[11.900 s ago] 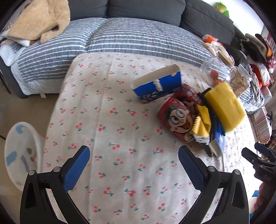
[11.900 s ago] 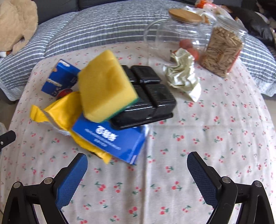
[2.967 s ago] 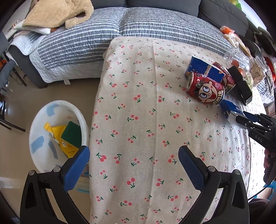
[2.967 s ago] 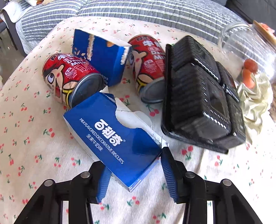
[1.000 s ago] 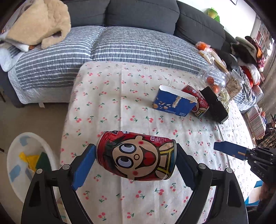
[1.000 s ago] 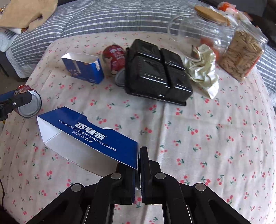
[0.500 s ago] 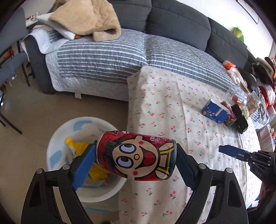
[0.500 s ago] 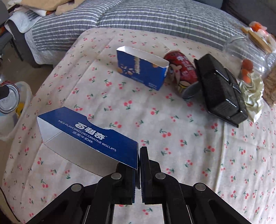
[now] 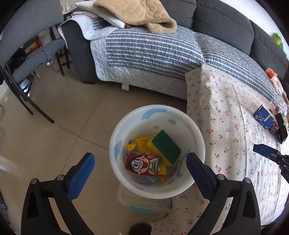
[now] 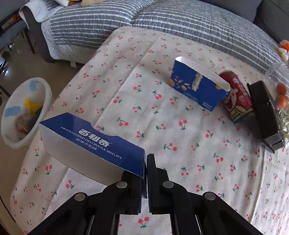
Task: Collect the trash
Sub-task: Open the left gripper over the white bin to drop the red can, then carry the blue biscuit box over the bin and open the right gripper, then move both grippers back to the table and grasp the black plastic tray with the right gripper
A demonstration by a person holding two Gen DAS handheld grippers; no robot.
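Observation:
My left gripper (image 9: 140,162) is open and empty above the white bin (image 9: 196,132) on the floor. In the bin lie a red cartoon can (image 9: 142,163), a yellow-green sponge (image 9: 165,144) and a yellow wrapper (image 9: 138,143). My right gripper (image 10: 146,160) is shut on a torn blue biscuit box (image 10: 90,142), held above the table's left part. The box also shows in the left wrist view (image 9: 261,150). On the table lie another blue box (image 10: 198,86), a second red can (image 10: 237,95) and a black plastic tray (image 10: 265,112). The bin shows in the right wrist view (image 10: 46,101).
The table has a cherry-print cloth (image 10: 162,126). A grey striped sofa (image 9: 153,52) stands behind it, with a beige blanket (image 9: 137,14). A chair (image 9: 27,54) stands on the floor at the left. A glass jar (image 10: 280,77) sits at the table's far right.
My left gripper has opened and the red cartoon can has dropped into the bin. My right gripper has carried the blue box leftward toward the table's bin-side edge.

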